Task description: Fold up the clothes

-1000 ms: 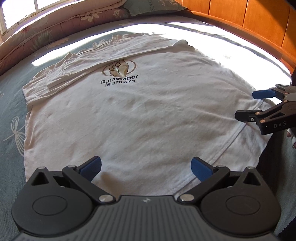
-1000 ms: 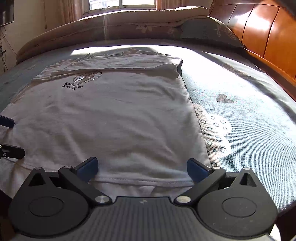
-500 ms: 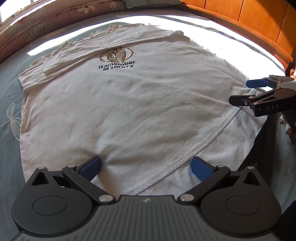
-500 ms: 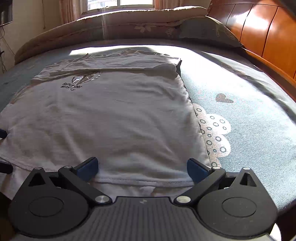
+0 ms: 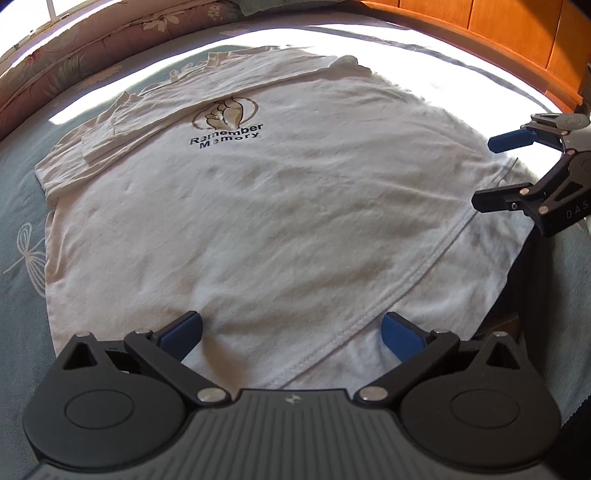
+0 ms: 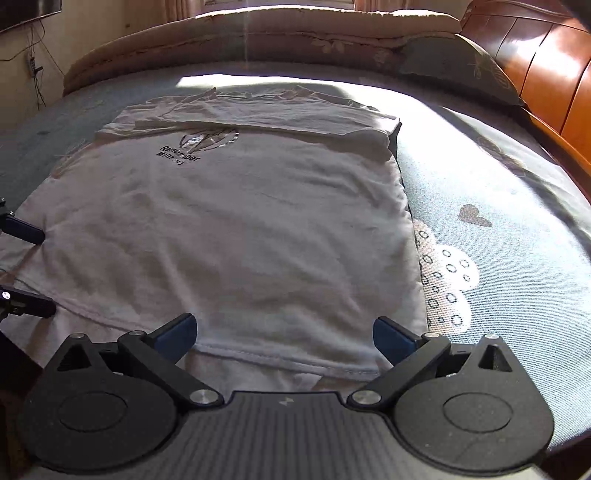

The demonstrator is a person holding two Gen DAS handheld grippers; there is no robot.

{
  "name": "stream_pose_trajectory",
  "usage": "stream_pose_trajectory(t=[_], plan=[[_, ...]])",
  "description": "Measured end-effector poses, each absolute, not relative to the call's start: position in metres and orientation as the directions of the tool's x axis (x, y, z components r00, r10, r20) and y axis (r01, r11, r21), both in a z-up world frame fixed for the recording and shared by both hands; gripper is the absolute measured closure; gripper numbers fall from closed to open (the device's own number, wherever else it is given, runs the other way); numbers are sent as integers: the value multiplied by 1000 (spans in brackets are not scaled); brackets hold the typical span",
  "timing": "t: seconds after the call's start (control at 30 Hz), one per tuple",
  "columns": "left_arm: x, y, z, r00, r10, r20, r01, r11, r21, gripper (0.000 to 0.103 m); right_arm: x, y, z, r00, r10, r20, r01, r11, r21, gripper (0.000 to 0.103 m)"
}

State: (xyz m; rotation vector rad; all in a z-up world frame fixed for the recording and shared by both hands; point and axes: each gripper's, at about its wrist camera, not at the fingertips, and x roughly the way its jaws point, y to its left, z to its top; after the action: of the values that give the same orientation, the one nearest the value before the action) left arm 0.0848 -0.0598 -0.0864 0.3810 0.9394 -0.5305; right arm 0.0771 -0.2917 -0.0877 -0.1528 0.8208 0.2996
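Step in hand: approach to the hem point(image 5: 369, 317) for the bottom-up fold. The shirt point(image 5: 258, 206) lies flat on the bed point(image 6: 498, 258), sleeves already folded in at the far end. The left gripper point(image 5: 291, 328) and right gripper point(image 6: 284, 330) both stand with jaws wide apart, each straddling the hem just ahead; contact with the cloth is probably not yet made. Next move: lower, pinch each hem corner, lift together. Fabric is thin, limp white knit, lightly creased, with a stitched edge.

Strong daylight from the window point(image 6: 277, 3) burns out a glaring band across the far bedspread point(image 5: 424, 66), foreground lies in soft shadow, focus sharp, fisheye bending pronounced at all edges.
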Motion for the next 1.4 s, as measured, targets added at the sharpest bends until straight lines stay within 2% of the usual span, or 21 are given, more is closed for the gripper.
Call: stream_pose_trajectory(t=[0.27, 0.4, 0.53, 0.63, 0.73, 0.9, 1.1, 1.4], plan=[[49, -76, -64, 526, -304, -794, 711, 669, 215, 1, 40, -242, -71, 562, 357, -746, -697, 690, -196, 0], [40, -75, -63, 493, -347, -798, 736, 656, 169, 1, 25, -212, -76, 534, 382, -754, -786, 554, -275, 0], [35, -75, -68, 483, -358, -799, 731, 667, 143, 1, 22, -187, -95, 557, 295, -776, -797, 452, -401, 0], [30, -79, -73, 478, -355, -804, 744, 649, 156, 1, 20, -179, -98, 602, 266, -753, -775, 424, -469, 0], [27, -86, -79, 471, -355, -808, 763, 624, 171, 1, 22, -182, -86, 634, 285, -719, -747, 465, -474, 0], [32, -96, -88, 563, -272, -780, 720, 625, 301, 1, 27, -190, -66, 693, 308, -652, -688, 552, -470, 0], [37, -91, -81, 637, -231, -736, 664, 650, 370, 1, 25, -197, -64, 674, 336, -658, -705, 560, -435, 0], [47, -83, -68, 648, -253, -719, 647, 682, 342, 1, 24, -169, -93, 688, 339, -641, -697, 553, -456, 0]])
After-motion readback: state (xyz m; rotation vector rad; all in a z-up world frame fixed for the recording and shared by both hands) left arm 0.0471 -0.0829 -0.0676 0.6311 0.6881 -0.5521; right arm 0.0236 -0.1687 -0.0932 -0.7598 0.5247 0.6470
